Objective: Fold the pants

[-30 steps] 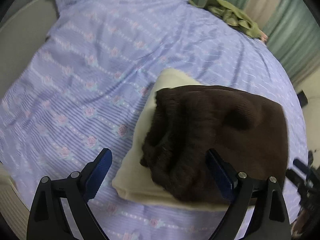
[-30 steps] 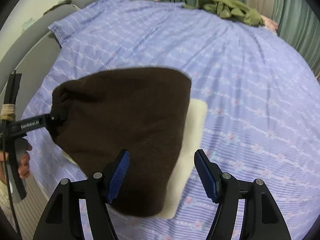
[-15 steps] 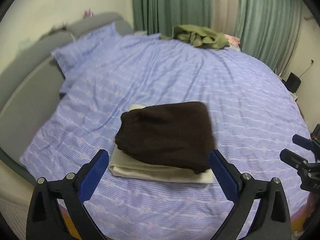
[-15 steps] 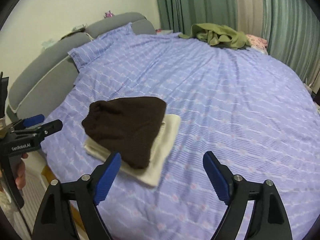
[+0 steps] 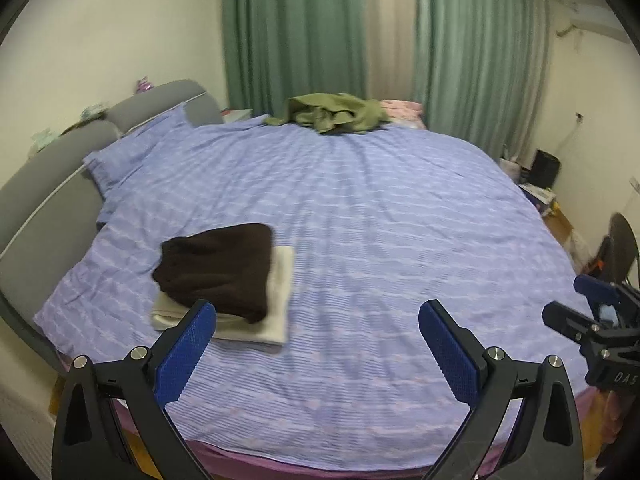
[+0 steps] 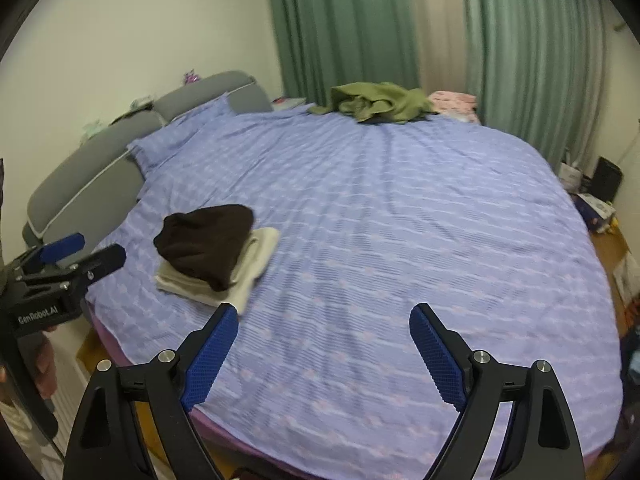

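Although the brown pants (image 5: 218, 270) lie folded into a compact block on top of a cream folded garment (image 5: 280, 280), near the bed's edge closest to the headboard (image 5: 48, 184), neither tool touches them. From the left gripper (image 5: 316, 344) the stack sits at about ten o'clock, just beyond its left pad; from the right gripper (image 6: 320, 348) it lies at about eleven o'clock and further off, so the left hand is judged the nearer. The block's long axis runs roughly from seven to one o'clock in the left wrist view. Both grippers stand wide apart with nothing between the pads; each set of jaws has just been opening, the right one further than the left. Against the earlier frames, both tools have drawn back and up: the stack, once filling the view, now looks small, and the olive green clothing (image 5: 336, 114) by the green curtains (image 5: 296, 28) has come fully into sight. Judged from this, the fold appears complete.
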A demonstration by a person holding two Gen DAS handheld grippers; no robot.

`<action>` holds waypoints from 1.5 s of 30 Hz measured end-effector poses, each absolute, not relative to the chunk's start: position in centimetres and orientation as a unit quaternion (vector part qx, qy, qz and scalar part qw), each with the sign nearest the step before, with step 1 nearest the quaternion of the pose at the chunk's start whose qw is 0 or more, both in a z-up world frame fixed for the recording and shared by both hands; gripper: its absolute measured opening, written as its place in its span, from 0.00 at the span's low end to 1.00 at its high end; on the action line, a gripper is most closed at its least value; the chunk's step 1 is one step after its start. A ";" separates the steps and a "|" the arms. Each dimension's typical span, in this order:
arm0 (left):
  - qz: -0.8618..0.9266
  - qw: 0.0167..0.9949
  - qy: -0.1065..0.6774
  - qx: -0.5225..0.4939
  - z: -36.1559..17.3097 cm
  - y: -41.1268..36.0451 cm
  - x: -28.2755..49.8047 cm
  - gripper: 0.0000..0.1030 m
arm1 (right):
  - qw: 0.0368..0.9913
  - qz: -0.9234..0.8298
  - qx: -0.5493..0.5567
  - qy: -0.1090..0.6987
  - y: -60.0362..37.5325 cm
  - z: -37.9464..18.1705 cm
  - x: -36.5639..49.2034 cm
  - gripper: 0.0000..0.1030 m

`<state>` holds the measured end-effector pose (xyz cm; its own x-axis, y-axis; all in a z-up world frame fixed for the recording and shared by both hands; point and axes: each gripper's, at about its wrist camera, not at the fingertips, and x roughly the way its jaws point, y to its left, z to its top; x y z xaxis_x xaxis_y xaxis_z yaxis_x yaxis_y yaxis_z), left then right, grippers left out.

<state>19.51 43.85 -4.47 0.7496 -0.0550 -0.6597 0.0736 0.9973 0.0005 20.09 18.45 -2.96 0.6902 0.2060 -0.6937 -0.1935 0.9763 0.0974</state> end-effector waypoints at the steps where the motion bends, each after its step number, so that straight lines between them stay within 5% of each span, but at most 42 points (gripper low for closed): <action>1: -0.044 0.935 0.351 0.015 -4.2 42.3 18.7 1.00 | 0.921 0.104 0.011 0.375 17.1 -2.6 19.1 0.86; 18: -0.112 0.941 0.318 0.040 -0.3 27.1 8.8 1.00 | 0.940 0.037 0.058 0.335 1.6 1.3 6.6 0.86; 45: -0.126 0.942 0.310 0.032 1.2 24.3 4.8 1.00 | 0.948 0.011 0.057 0.312 -2.0 2.7 1.7 0.86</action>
